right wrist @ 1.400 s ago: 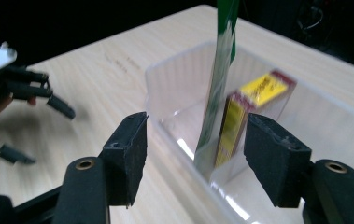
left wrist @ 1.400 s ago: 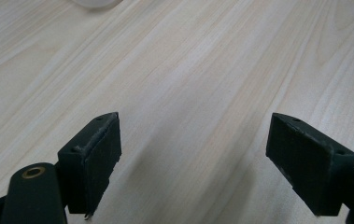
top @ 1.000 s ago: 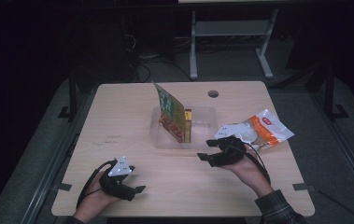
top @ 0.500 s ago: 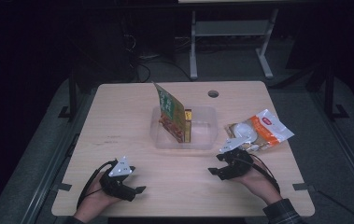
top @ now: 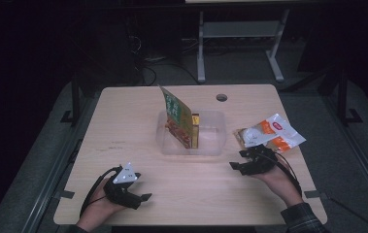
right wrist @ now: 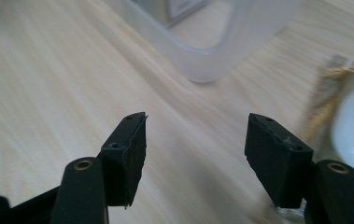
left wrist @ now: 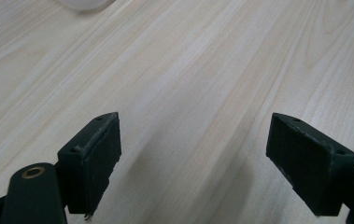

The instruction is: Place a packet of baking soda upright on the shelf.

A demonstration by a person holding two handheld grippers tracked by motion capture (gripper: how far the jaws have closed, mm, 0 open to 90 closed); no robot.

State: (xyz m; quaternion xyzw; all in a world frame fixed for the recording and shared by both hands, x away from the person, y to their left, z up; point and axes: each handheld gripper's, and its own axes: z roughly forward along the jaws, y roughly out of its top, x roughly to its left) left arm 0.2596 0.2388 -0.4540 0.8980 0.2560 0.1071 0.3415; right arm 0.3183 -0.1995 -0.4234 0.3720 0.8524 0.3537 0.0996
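Observation:
A clear plastic tub [top: 210, 145] stands mid-table with a green and red packet [top: 175, 119] upright in it and a small yellow box [top: 195, 130] beside the packet. To the tub's right lies an orange and white snack bag [top: 271, 132]. My right gripper [top: 237, 160] rests low just in front of that bag, its jaws open over bare wood. In the right gripper view [right wrist: 195, 156] the tub's corner [right wrist: 212, 56] is ahead and the bag [right wrist: 352, 116] is at the right edge. My left gripper [top: 141, 199] sits near the front left, open [left wrist: 198, 163] on nothing.
The wooden table [top: 123, 126] has a round cable hole [top: 221, 97] at the back. Dark floor and a metal stand [top: 240, 48] lie beyond it. Bare wood stretches between the two grippers and left of the tub.
My right gripper has slid a little to the right and toward the front edge, sinking closer to the tabletop, jaws still open. The left gripper has stayed put.

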